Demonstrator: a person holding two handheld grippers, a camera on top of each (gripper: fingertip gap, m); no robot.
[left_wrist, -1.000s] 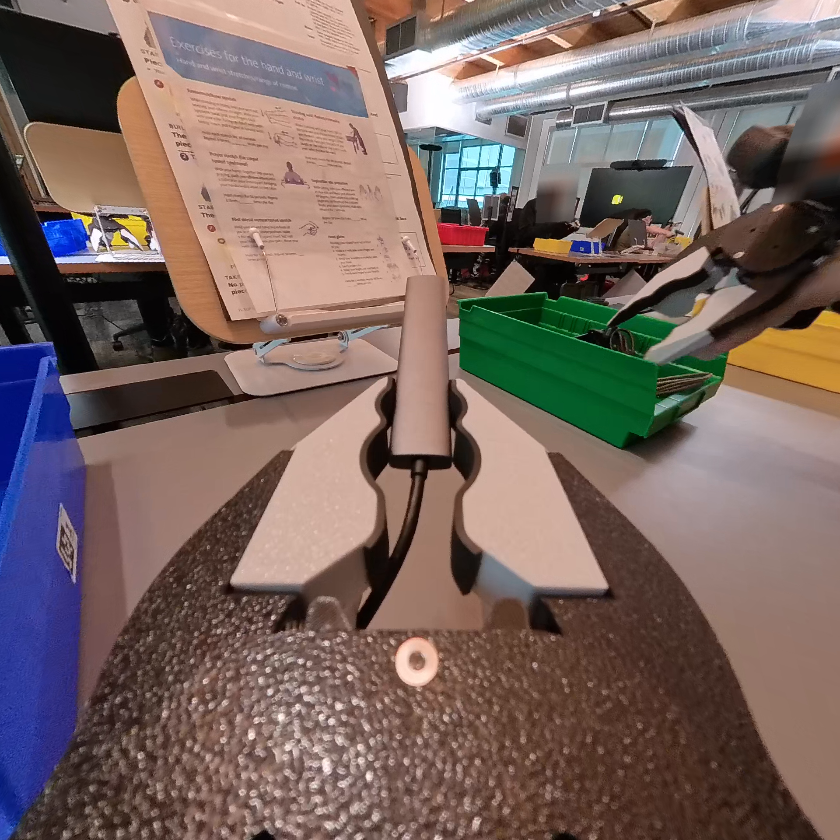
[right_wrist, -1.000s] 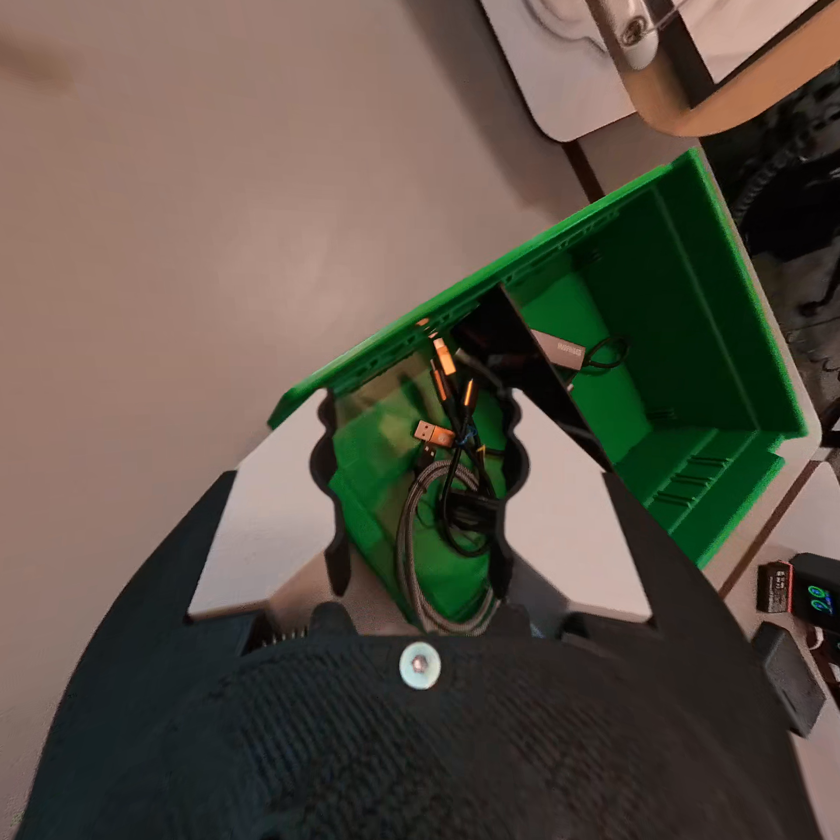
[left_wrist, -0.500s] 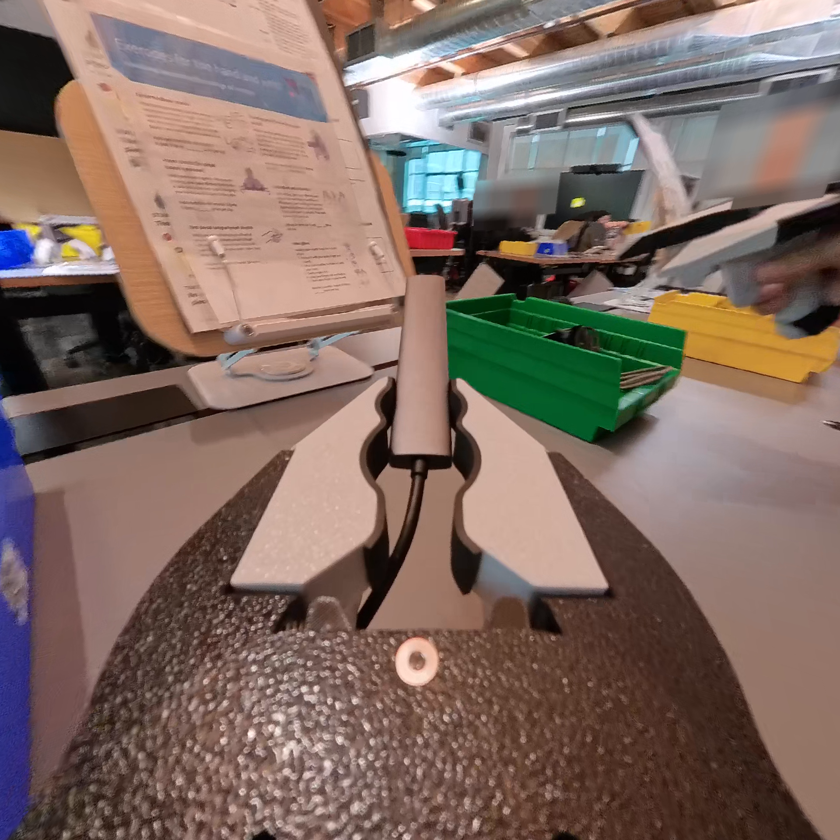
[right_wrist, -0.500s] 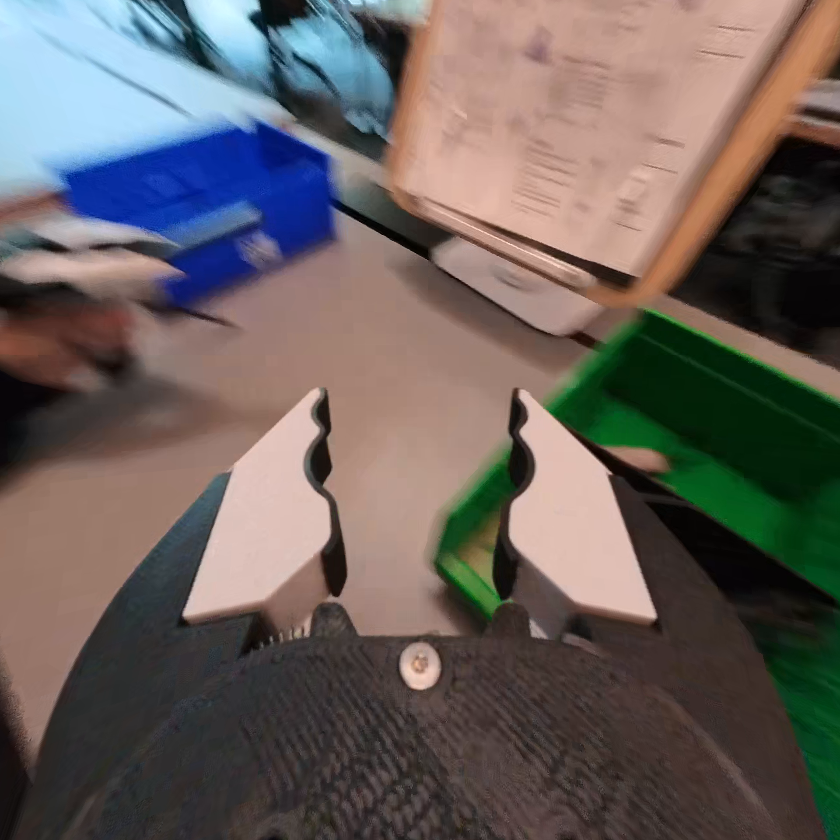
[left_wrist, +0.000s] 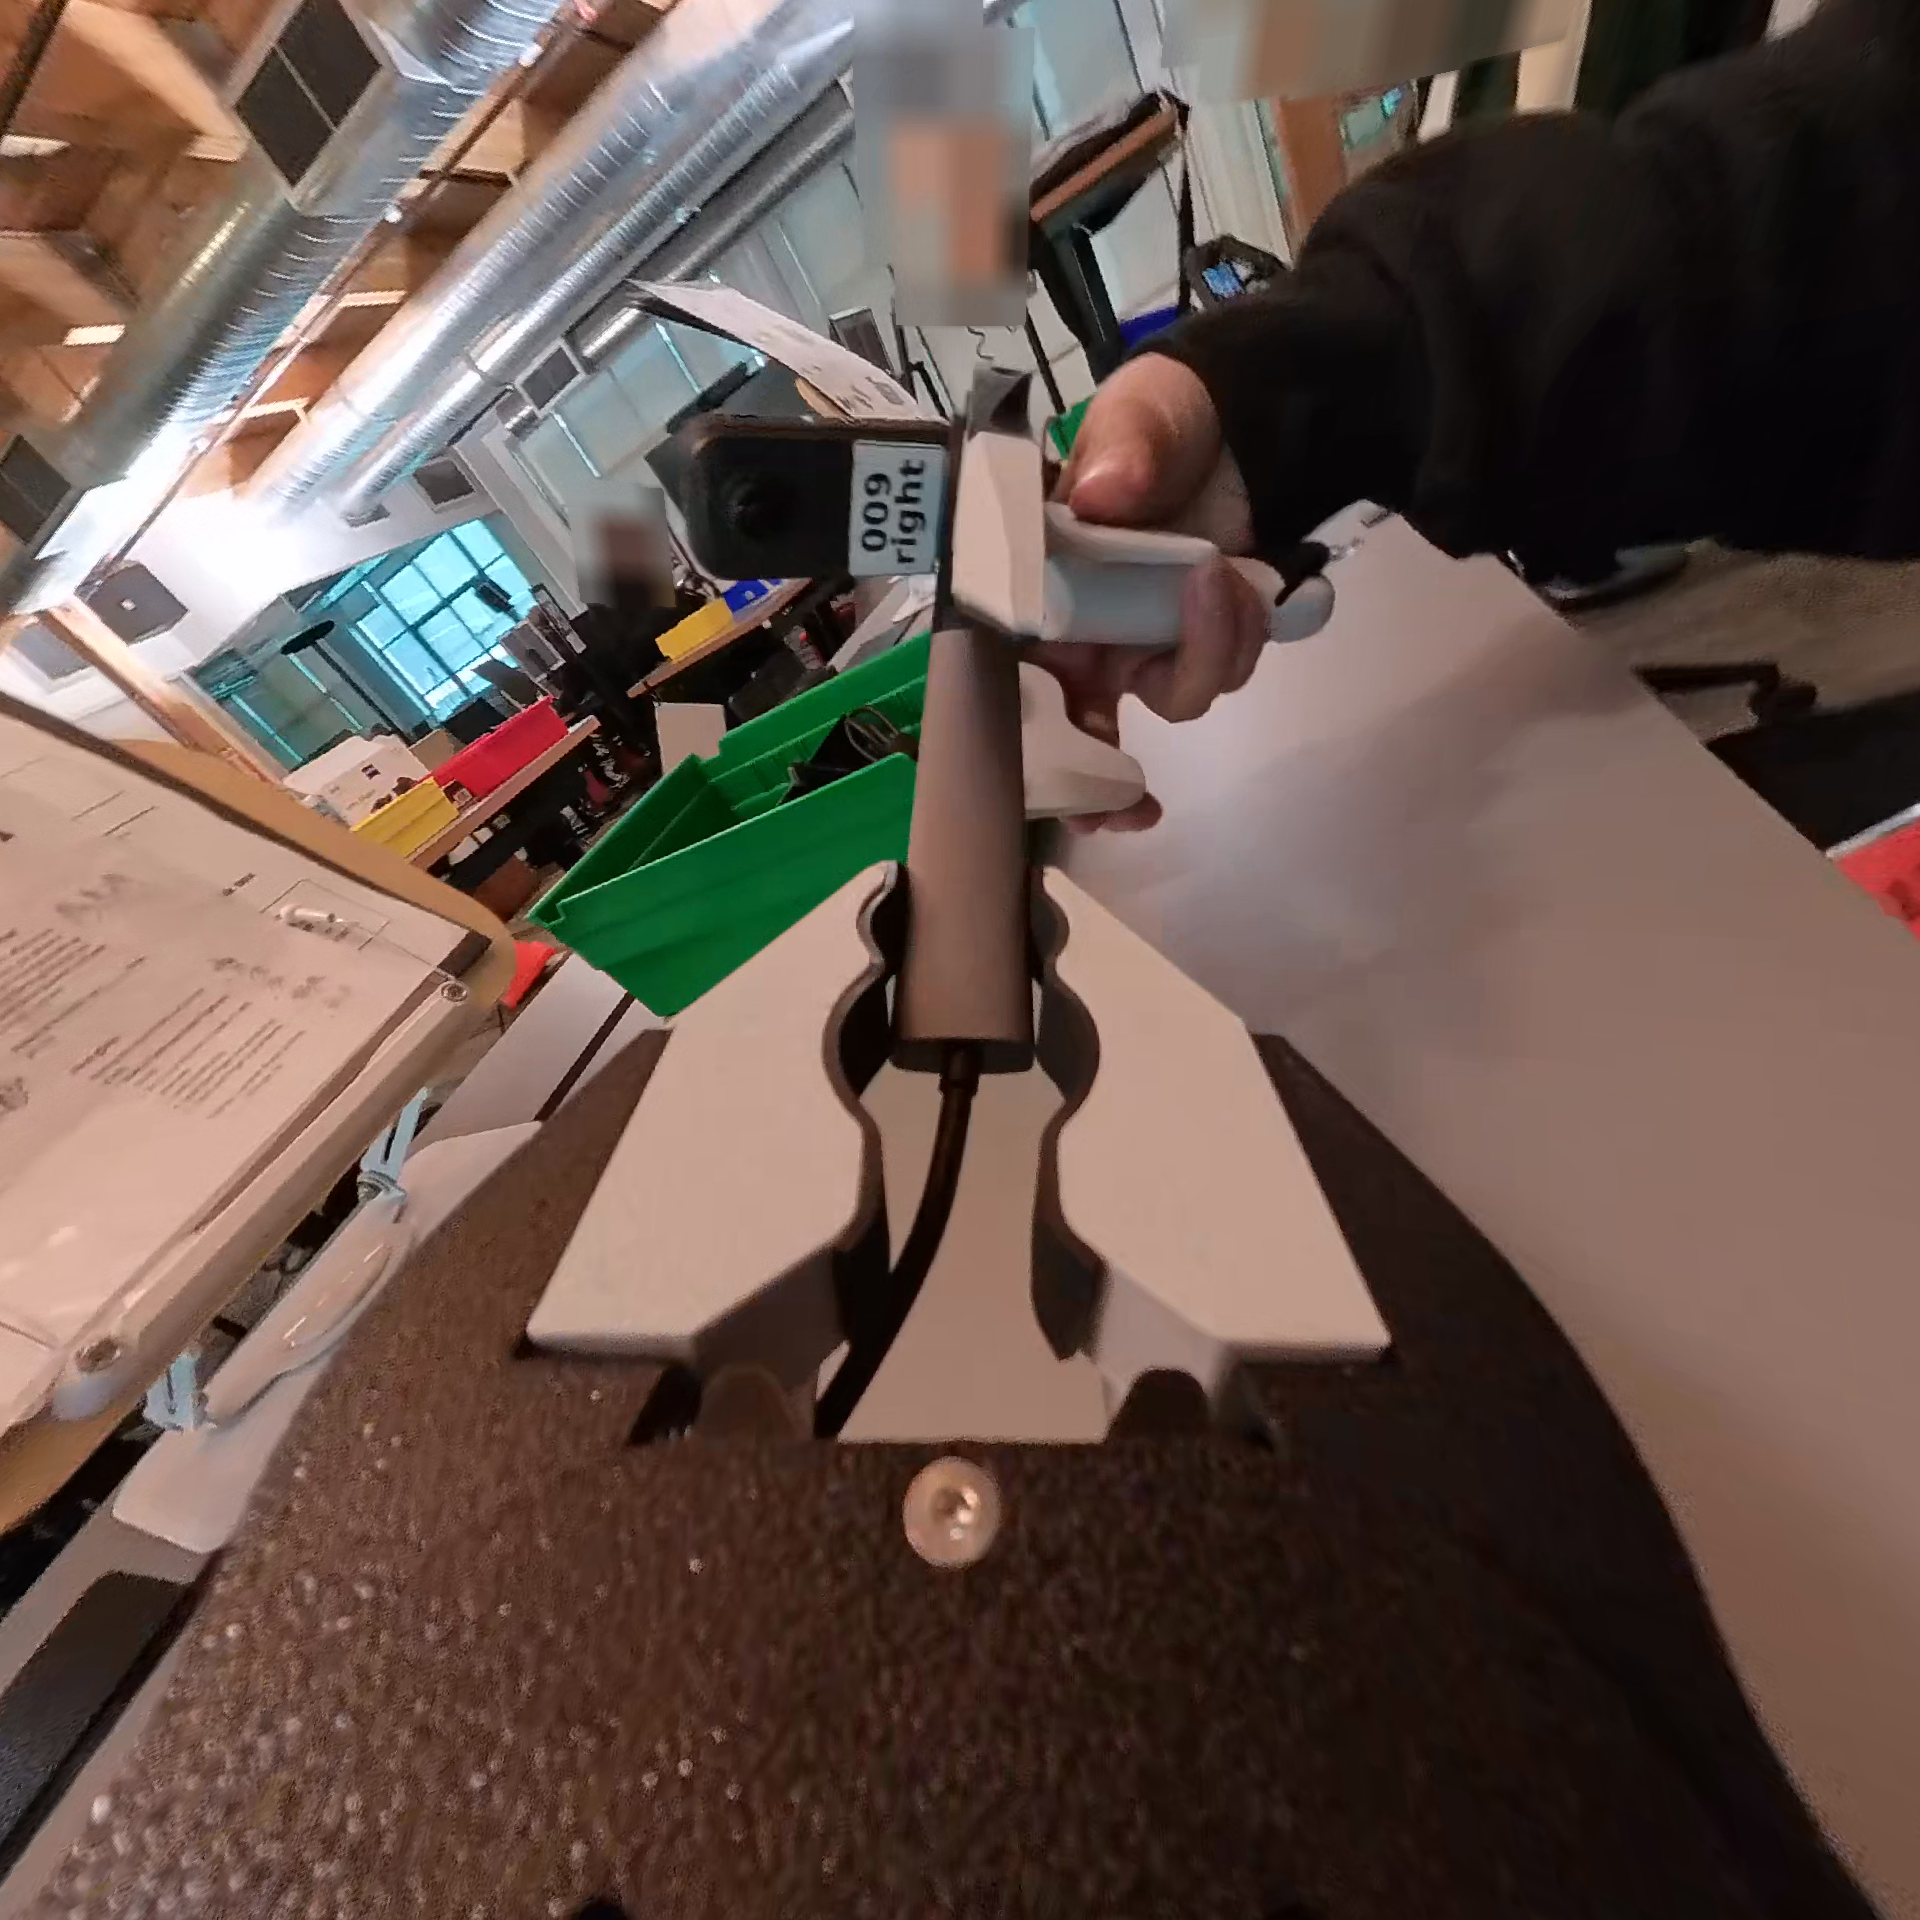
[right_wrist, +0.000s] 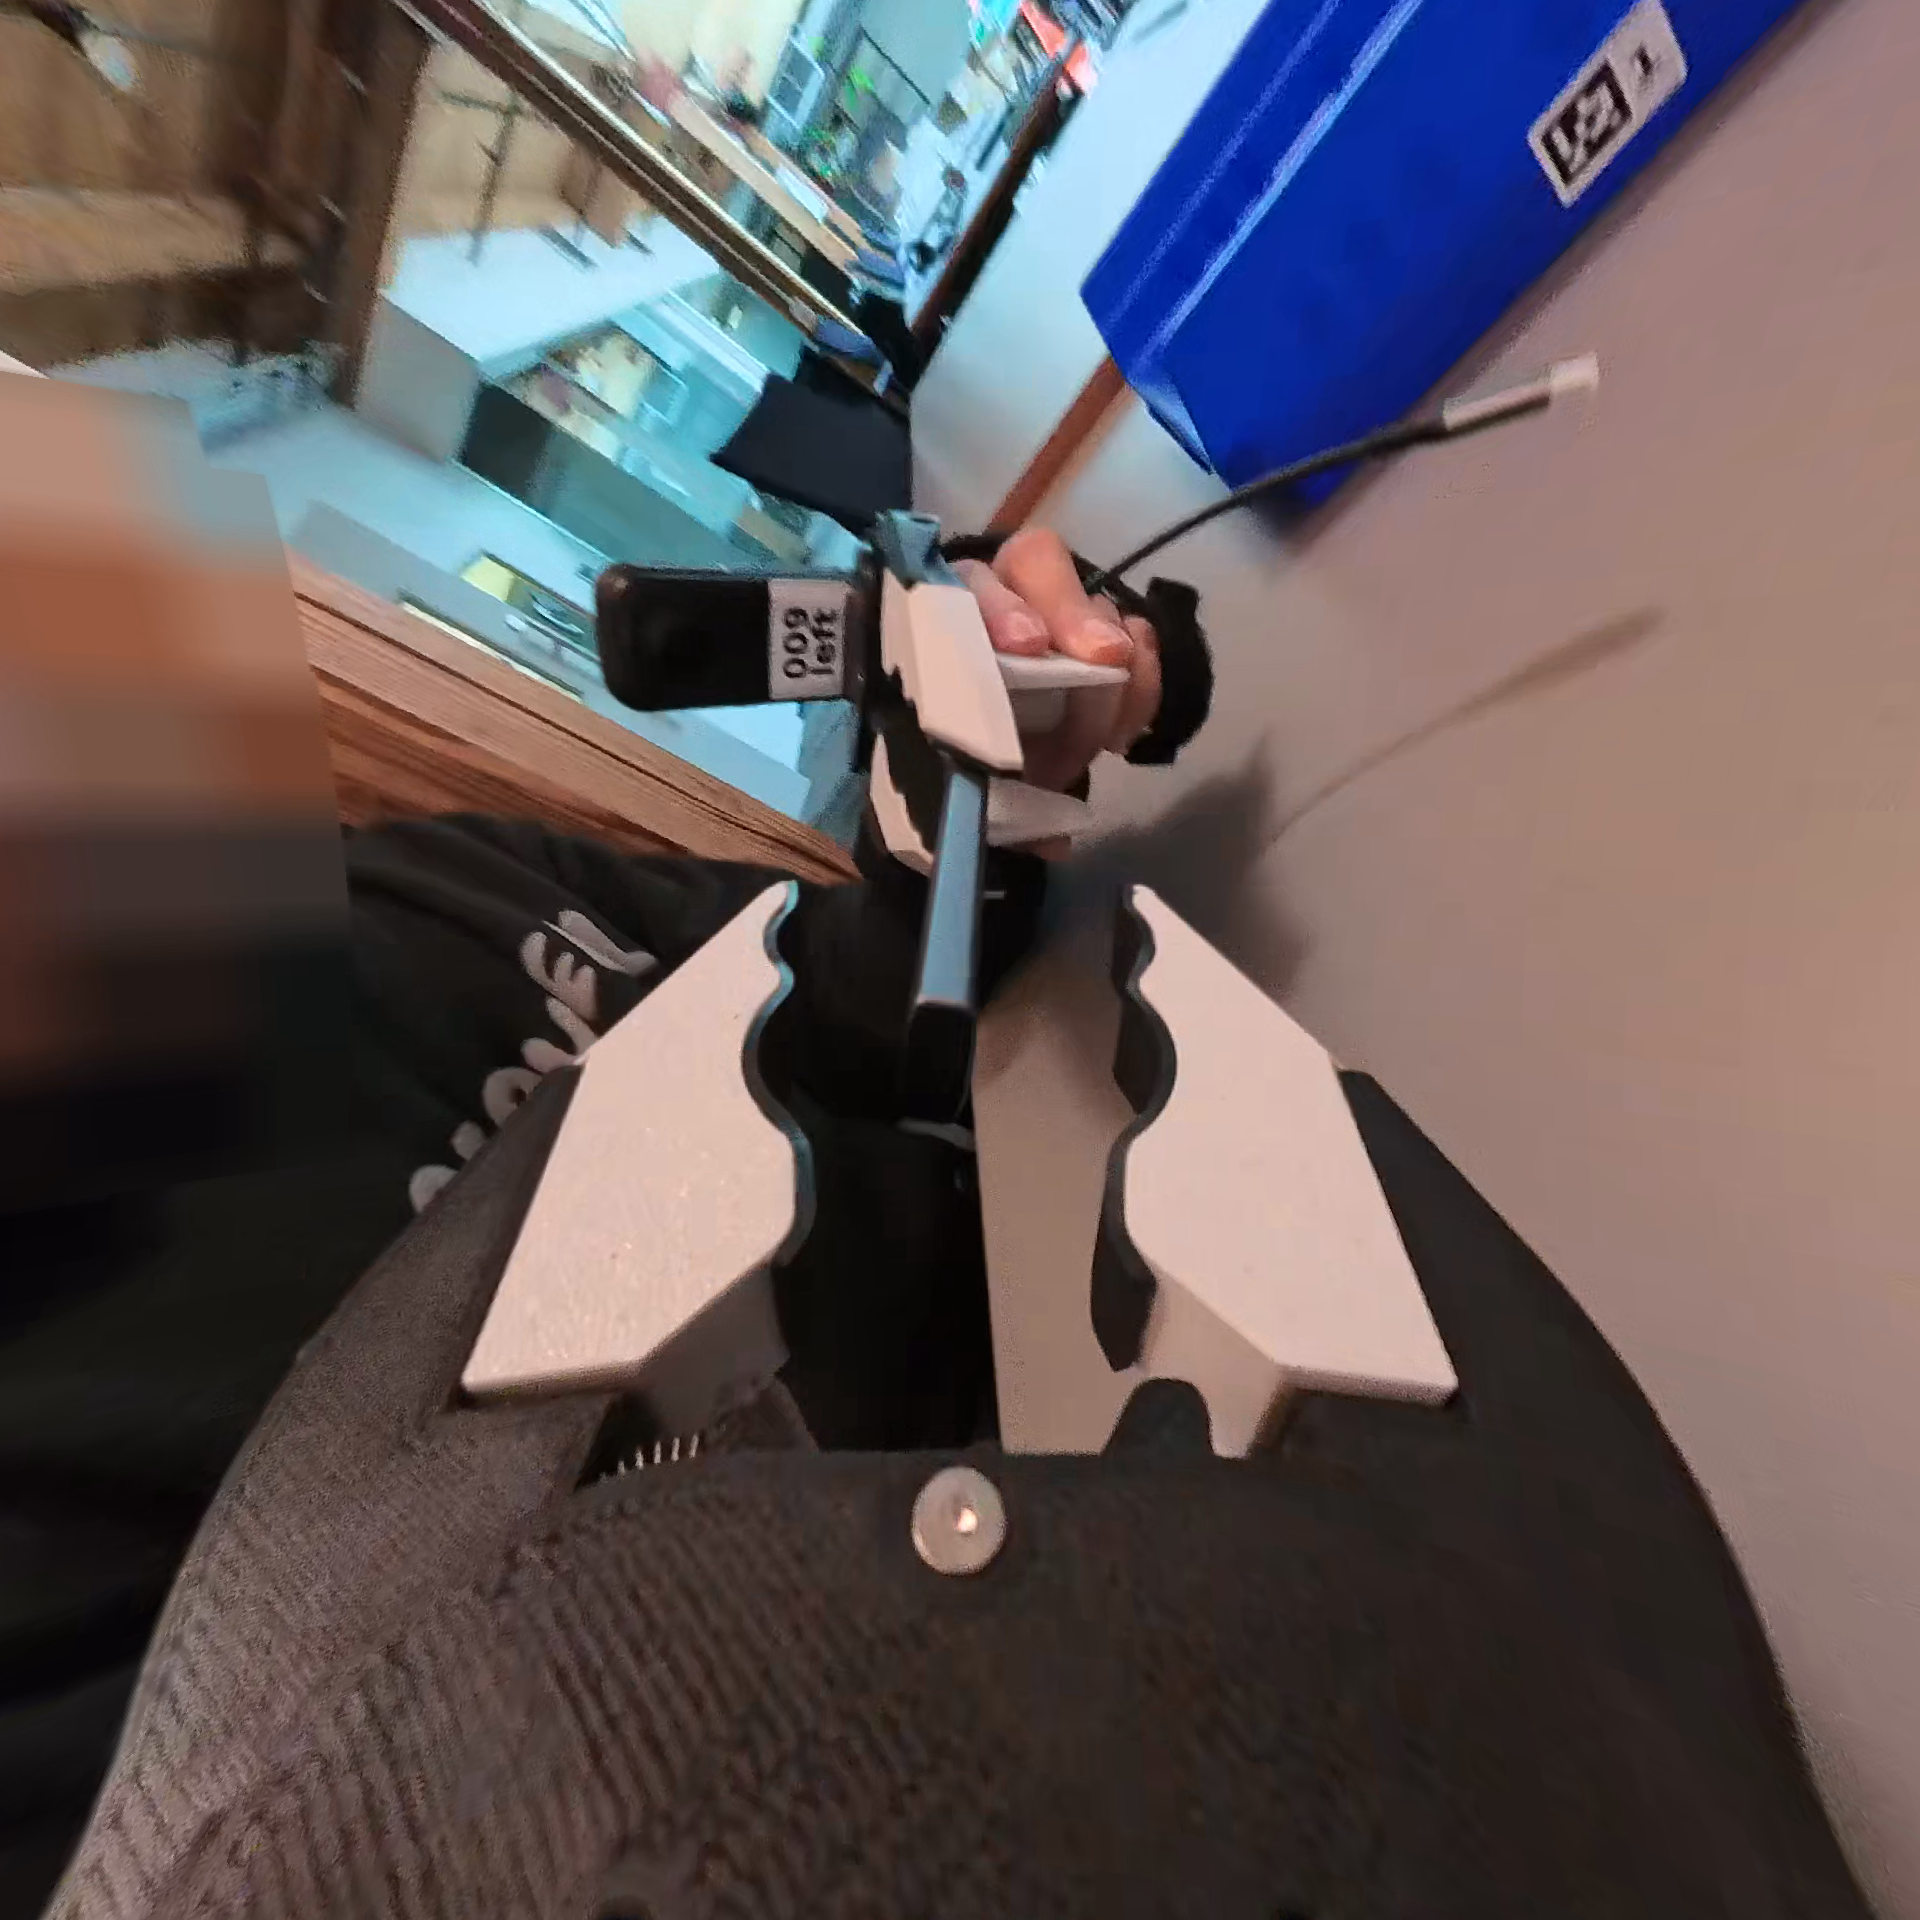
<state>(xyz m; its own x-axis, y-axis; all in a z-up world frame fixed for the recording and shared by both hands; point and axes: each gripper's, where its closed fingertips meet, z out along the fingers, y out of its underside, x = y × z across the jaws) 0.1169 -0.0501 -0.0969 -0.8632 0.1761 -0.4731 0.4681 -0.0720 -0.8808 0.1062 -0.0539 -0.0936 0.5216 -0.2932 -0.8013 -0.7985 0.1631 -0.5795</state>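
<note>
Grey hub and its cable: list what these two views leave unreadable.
- Grey hub: far end, left wrist view, hidden by the right tool.
- Whether the open right tool touches the hub: right wrist view, unclear.
- Black cable: plug blurred, type unreadable.
- Green bin: contents, left wrist view, mostly hidden by its wall.

Your left gripper (left_wrist: 964, 925) is clamped tight, its pale fingers (left_wrist: 748, 1132) pressed in from both sides with only a narrow slot between them, pointing toward the opposite claw. Your right gripper (right_wrist: 956, 997) faces it head-on with jaws spread wide, each finger (right_wrist: 1247, 1174) well clear of the centre line. Behind each claw, a hand wraps the white handle: the right hand (left_wrist: 1153, 582) emerging from a dark sleeve, the left hand (right_wrist: 1081, 665) curled with fingertips on top.
</note>
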